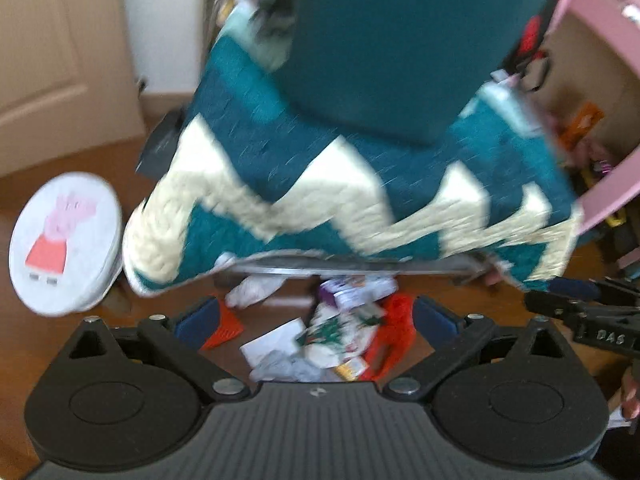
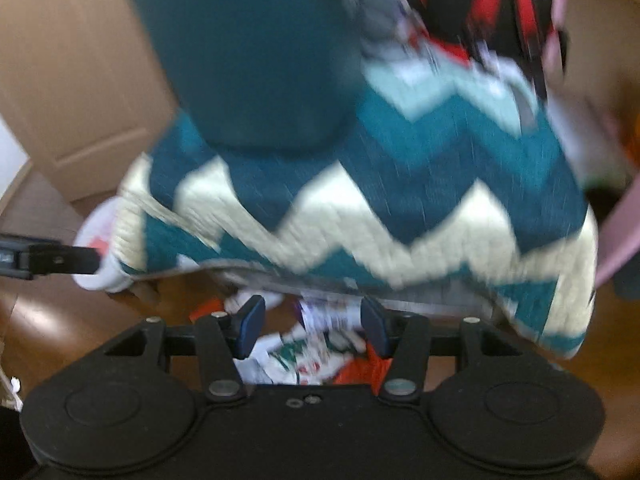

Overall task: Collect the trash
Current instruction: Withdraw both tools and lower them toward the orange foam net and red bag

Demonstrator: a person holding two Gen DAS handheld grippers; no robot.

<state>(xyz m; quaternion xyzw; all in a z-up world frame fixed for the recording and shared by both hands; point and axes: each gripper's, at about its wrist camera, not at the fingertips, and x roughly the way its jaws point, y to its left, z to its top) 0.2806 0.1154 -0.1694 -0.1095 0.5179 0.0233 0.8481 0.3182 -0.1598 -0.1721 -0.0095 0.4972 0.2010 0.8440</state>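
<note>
trash (image 1: 328,336) lies as crumpled white papers and red scraps, heaped together.

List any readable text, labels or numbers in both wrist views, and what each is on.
"DAS": raised letters on the right gripper body, at the right edge of the left wrist view; it may be cut off.
Small logo mark on the left gripper housing: too small to read.
Print on the wrappers in the trash pile: blurred, unreadable.
Round pig-cartoon stool: picture only, no text.
</note>
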